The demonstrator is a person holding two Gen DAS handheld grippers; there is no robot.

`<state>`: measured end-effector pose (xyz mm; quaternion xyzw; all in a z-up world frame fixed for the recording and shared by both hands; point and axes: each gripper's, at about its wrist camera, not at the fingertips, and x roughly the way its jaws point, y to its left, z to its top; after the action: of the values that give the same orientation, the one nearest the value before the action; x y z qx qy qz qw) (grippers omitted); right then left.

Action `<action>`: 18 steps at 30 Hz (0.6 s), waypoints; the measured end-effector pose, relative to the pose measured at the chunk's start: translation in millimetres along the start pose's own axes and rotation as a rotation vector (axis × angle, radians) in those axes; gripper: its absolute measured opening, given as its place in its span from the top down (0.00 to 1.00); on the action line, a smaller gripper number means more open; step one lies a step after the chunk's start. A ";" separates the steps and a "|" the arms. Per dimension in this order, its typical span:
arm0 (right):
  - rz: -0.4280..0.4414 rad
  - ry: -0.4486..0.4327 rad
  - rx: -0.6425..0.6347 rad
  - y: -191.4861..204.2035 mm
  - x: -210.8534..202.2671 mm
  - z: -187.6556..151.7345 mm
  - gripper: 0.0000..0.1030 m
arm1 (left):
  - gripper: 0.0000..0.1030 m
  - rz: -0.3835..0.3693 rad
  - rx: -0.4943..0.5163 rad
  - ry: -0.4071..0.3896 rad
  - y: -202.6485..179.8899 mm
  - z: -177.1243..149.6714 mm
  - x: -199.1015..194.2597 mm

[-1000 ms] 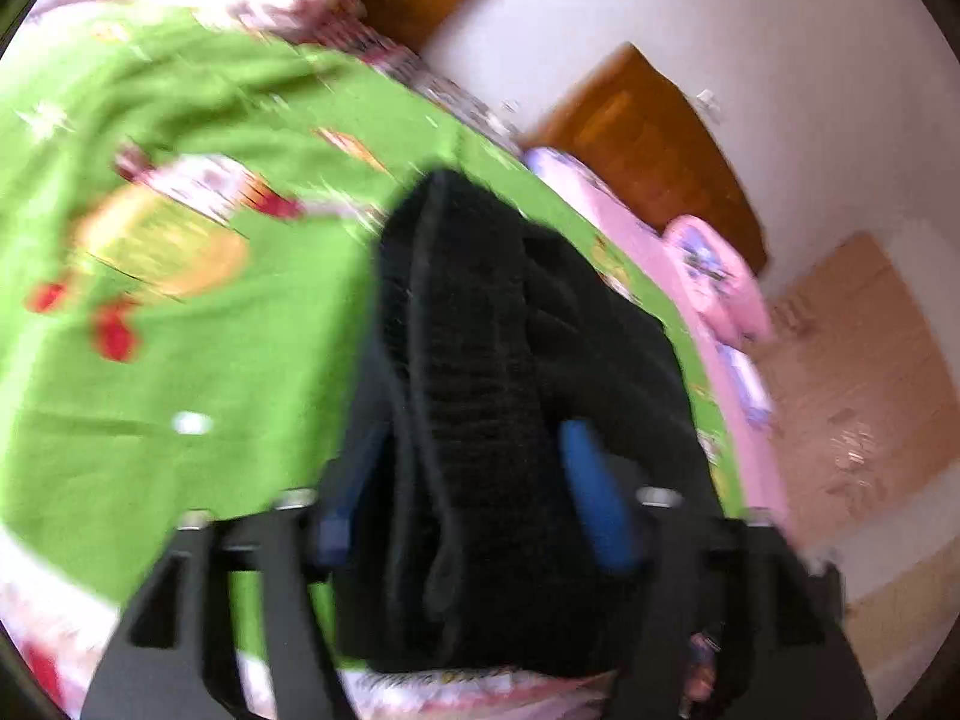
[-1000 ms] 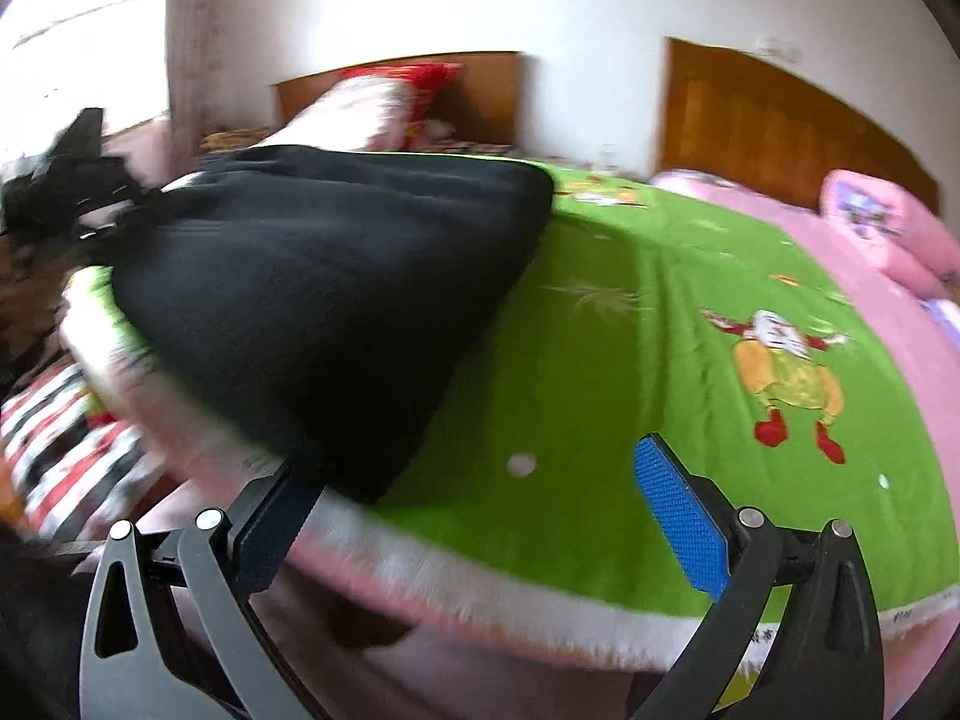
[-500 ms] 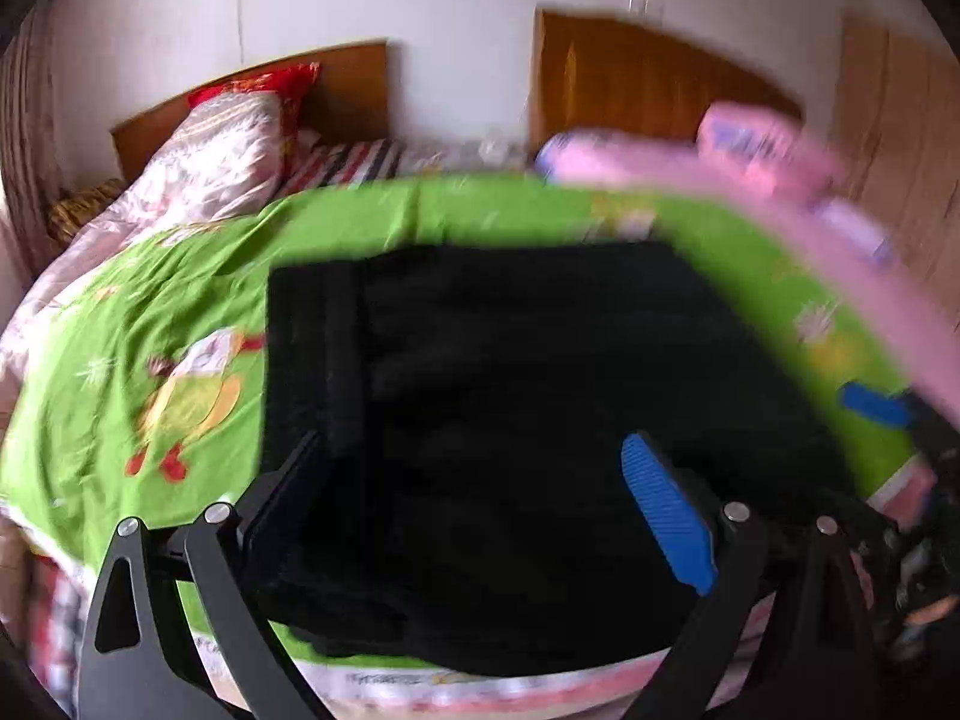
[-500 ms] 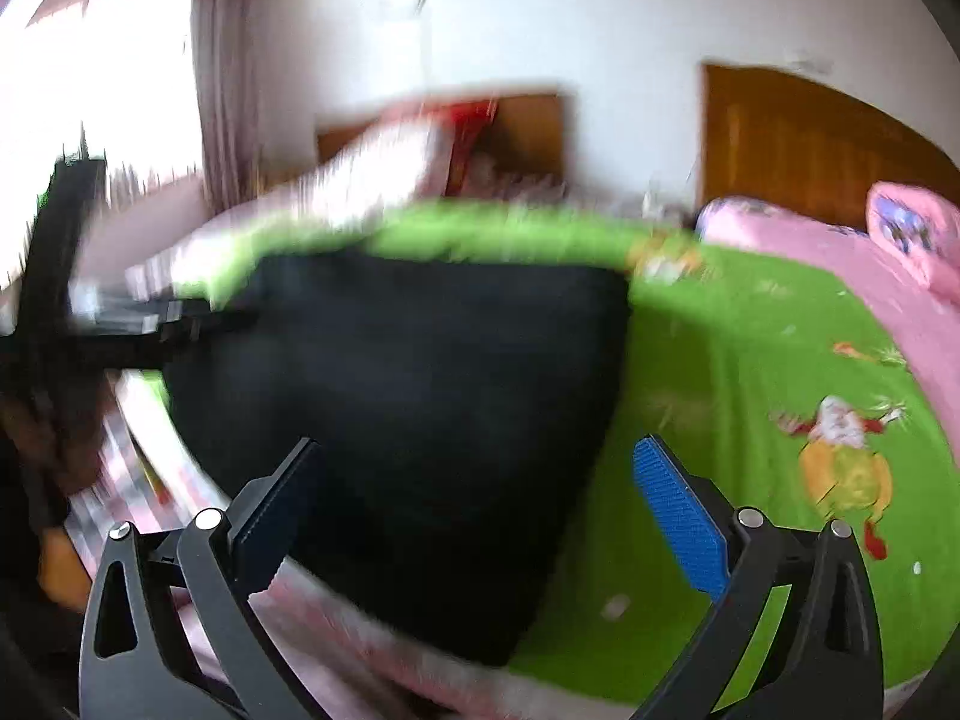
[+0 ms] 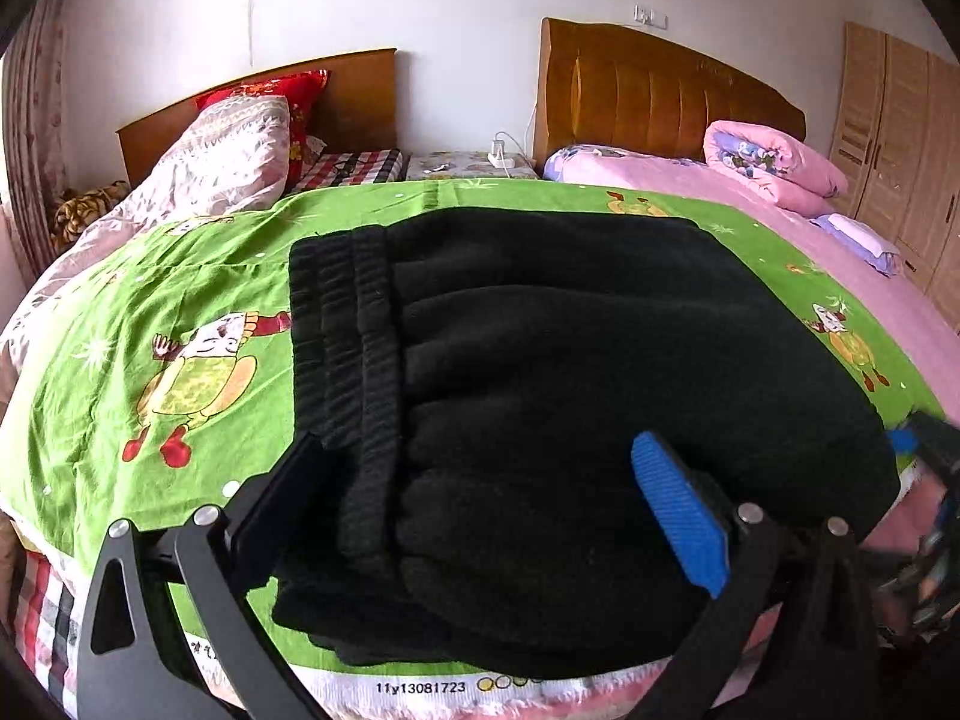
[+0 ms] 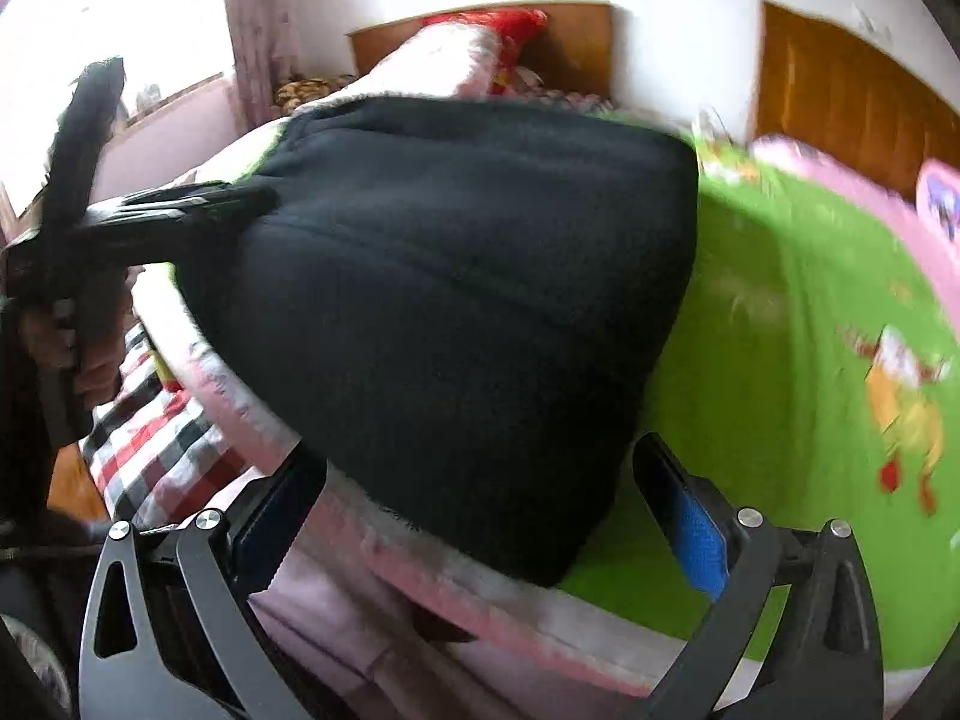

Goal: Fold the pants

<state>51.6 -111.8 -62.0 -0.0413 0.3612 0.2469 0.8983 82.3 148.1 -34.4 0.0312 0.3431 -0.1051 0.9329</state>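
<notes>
Only one bit of print can be made out: "11y13081723" on the white selvedge strip (image 5: pixel 420 687) of the green cartoon sheet (image 5: pixel 198 312), followed by small coloured circles.

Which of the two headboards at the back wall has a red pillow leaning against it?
The flat left headboard, with the red pillow; the padded right headboard backs the pink bed.

1. We're in a home bedroom: two wooden headboards, one at upper left (image 5: pixel 264 102), a padded one at upper right (image 5: pixel 660 96), stand against the white wall.
2. A green cartoon-print bedspread (image 5: pixel 150 324) fills the centre.
3. Rolled pink quilt (image 5: pixel 774 162) at right, wooden wardrobe (image 5: pixel 900 138) at far right.
4. Curtain (image 5: pixel 30 138) on the left edge.
</notes>
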 end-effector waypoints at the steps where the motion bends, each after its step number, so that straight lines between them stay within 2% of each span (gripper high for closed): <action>1: 0.013 -0.035 0.009 -4.2 -9.9 8.5 0.05 | 0.01 -0.001 0.000 -0.006 -0.1 -0.9 -0.2; 5: 0.074 -0.149 0.041 -28.7 -30.2 62.1 0.05 | 0.01 -0.009 -0.005 -0.040 1.3 -5.0 -1.1; 7: 0.032 -0.162 0.000 -35.7 -15.1 93.5 0.04 | 0.01 -0.011 -0.003 -0.060 0.6 -7.9 -2.3; 9: 0.001 -0.106 -0.018 -40.7 16.9 123.2 0.05 | 0.01 -0.011 -0.002 -0.072 0.2 -10.0 -3.0; 12: 0.045 0.013 -0.071 -30.9 89.8 167.4 0.05 | 0.01 -0.014 0.001 -0.074 0.2 -9.2 -3.1; 15: 0.057 0.194 -0.122 -15.3 159.5 186.4 0.05 | 0.01 -0.019 0.005 -0.075 0.9 -9.3 -3.4; 16: 0.026 0.258 -0.145 -9.8 186.9 190.9 0.05 | 0.01 -0.023 0.007 -0.075 1.4 -9.5 -3.4; 17: 0.000 0.288 -0.161 -6.6 204.6 195.4 0.05 | 0.01 -0.026 0.007 -0.074 2.1 -9.8 -3.5; 18: 0.024 0.312 -0.152 -6.9 217.1 201.0 0.05 | 0.01 -0.025 0.004 -0.072 3.2 -10.0 -3.1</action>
<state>315.3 22.8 -60.1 -0.1426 0.4769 0.2746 0.8227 74.5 153.1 -40.1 0.0252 0.3093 -0.1185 0.9432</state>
